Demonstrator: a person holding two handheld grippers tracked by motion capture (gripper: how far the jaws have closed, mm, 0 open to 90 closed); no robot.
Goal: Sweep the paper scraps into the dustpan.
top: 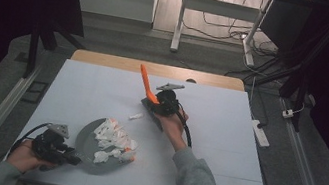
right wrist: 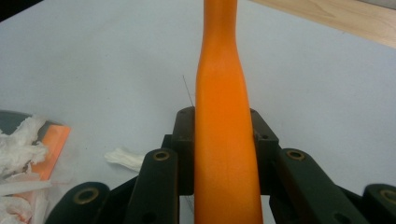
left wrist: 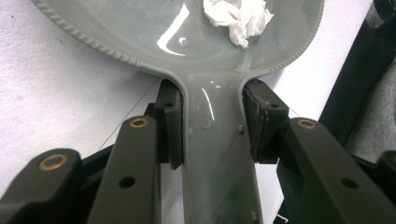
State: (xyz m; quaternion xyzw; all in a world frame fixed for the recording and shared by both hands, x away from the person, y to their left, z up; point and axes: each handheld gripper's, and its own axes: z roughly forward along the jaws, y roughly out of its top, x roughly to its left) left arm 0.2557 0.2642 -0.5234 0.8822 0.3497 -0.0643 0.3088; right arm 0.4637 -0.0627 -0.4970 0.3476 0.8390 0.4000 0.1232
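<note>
The left gripper (top: 71, 159) clamps the grey dustpan's handle (left wrist: 219, 154), the pan lying flat on the bench (top: 226, 133) with 1 heap of tissue scraps (top: 114, 140). The right gripper (top: 159, 103) grips an orange brush handle (right wrist: 223, 140). Sweeping is underway, probably; next, the stray scrap (top: 136, 116) needs brushing panward.

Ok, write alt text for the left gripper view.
The left tongs are shut on the handle of a grey dustpan, one black pad on each side of it. The pan lies on a white table and holds a crumpled piece of white tissue near its far edge.
</note>
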